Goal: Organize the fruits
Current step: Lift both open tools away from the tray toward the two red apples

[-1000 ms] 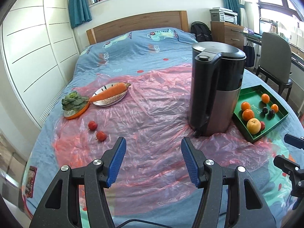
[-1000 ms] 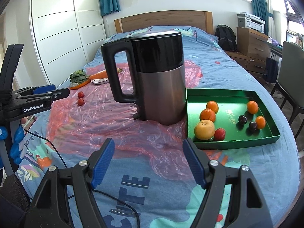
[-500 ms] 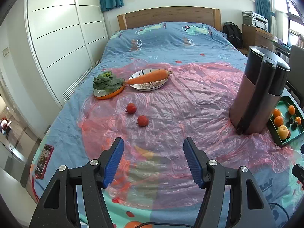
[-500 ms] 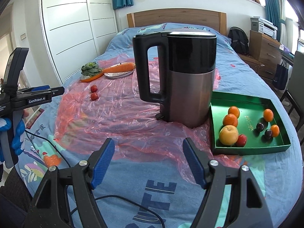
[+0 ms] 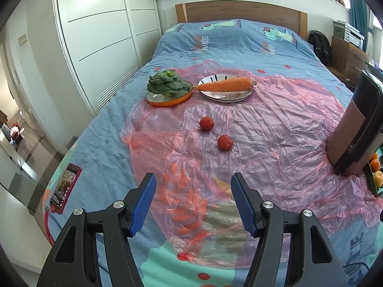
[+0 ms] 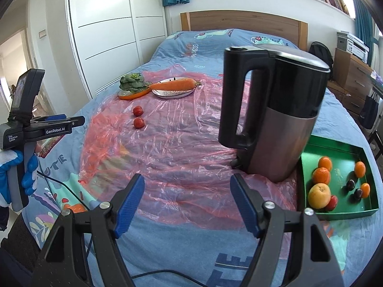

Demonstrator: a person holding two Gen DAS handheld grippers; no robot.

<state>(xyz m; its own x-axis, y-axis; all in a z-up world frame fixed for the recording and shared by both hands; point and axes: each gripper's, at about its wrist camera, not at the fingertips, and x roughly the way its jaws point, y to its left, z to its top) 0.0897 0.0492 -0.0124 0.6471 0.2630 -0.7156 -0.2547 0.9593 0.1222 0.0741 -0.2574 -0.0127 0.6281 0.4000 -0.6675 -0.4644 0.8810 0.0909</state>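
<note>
Bedroom scene: blue patterned bedspread (image 5: 229, 38) with a crinkled pink plastic sheet (image 5: 275, 129) spread over its middle. Two small red fruits (image 5: 206, 123) lie loose on the plastic, near each other but apart, ahead of the left gripper (image 5: 192, 201). Left gripper's jaws are spread wide, nothing between them, hovering over the near edge of the sheet. Right gripper (image 6: 188, 202) is likewise spread with nothing held, above the plastic in front of the kettle (image 6: 275, 114). Kettle stands upright on the sheet, handle toward the left. Just beside it on the right sits a green tray (image 6: 335, 147) holding several orange fruits, one larger yellow-orange fruit (image 6: 319, 195), a red one touching it, and two dark plums (image 6: 351, 184). Farther up the bed, a carrot (image 5: 225, 85) lies across a white patterned plate (image 5: 225, 95), its tip reaching an orange-rimmed dish (image 5: 167, 99) with leafy greens (image 5: 166, 83). A phone (image 5: 64, 187) rests at the bed's left edge. White wardrobe doors (image 5: 100, 24) along the left wall, wooden headboard (image 5: 239, 10) at the far end.
</note>
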